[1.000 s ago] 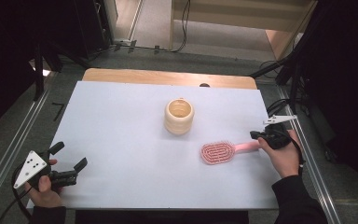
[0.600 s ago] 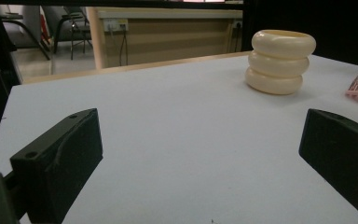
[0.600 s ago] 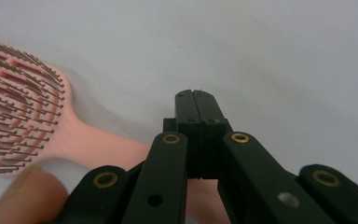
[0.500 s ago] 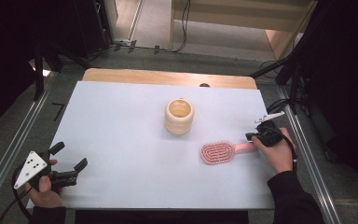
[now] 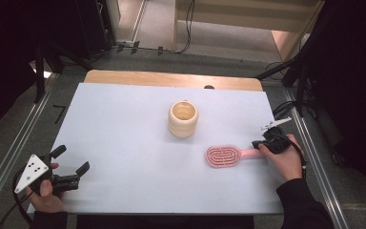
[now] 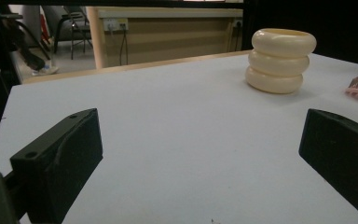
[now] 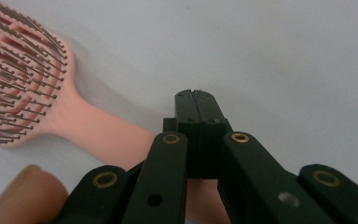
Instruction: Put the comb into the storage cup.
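Right claw jaws together above pink brush handle, not gripping; left claw wide apart, low over worktop.

No readable text, label, brand or number appears on anything.

The table has a smooth, matt white top with a wood strip at its far edge. The cup, centre frame, looks like glossy cream ceramic. The brush is smooth pink plastic. Both grippers' jaws are matt black plastic; the right gripper has brass-coloured rivets.
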`<action>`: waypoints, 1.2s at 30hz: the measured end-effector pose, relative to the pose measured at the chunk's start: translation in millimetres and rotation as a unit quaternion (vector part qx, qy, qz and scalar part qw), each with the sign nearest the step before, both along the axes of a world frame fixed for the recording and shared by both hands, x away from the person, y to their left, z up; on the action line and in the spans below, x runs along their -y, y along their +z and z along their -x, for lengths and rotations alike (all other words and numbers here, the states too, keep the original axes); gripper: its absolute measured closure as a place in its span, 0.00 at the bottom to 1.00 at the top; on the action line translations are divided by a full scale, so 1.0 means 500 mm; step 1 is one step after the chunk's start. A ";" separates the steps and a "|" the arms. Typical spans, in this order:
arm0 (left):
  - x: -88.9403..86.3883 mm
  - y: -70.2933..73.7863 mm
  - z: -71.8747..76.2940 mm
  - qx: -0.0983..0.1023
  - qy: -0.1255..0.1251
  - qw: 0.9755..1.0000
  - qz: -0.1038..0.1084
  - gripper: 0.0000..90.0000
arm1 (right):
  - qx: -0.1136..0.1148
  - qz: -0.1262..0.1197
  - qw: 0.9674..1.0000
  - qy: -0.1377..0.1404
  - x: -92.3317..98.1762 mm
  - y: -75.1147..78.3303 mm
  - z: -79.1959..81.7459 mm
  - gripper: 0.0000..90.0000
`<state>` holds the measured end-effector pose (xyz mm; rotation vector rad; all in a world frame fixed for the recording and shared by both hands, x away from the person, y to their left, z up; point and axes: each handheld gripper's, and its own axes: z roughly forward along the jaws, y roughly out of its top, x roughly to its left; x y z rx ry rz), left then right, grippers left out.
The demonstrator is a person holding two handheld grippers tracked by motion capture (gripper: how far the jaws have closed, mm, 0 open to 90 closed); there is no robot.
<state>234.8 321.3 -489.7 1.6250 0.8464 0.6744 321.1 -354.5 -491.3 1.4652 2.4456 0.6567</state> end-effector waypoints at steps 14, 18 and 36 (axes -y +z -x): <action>0.001 0.000 0.000 0.000 0.000 1.000 -0.002 0.00 | -0.012 -0.006 1.000 0.013 -0.010 -0.006 0.049 0.98; 0.001 0.000 0.000 0.000 0.000 1.000 -0.002 0.00 | -0.015 -0.002 1.000 0.023 -0.013 -0.003 0.063 0.98; 0.002 0.000 0.000 0.000 0.000 1.000 -0.004 0.00 | -0.032 0.016 0.996 0.079 -0.042 0.005 0.121 0.98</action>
